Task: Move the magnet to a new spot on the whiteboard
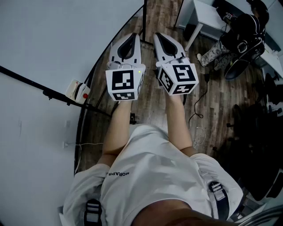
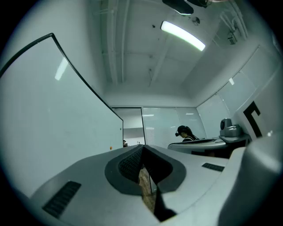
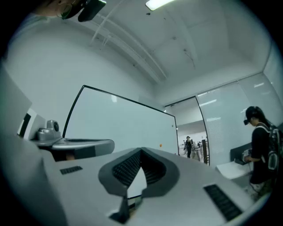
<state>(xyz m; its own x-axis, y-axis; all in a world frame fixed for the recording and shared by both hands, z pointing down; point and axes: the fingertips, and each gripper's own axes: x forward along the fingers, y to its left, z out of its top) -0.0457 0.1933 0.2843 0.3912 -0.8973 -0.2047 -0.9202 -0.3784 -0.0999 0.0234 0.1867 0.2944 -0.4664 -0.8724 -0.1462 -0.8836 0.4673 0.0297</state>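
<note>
Right claw [image 3: 141, 151] closed, empty; whiteboard [image 3: 119, 126] ahead; small orange magnet [image 3: 160, 144] on it

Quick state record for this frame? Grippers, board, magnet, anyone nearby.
left gripper: shut, nothing between the jaws
right gripper: shut, nothing between the jaws, side by side with the left one
whiteboard: upright, on the person's left
magnet: probably the small orange dot on the board, untouched
bystander: at a white desk, far right
</note>
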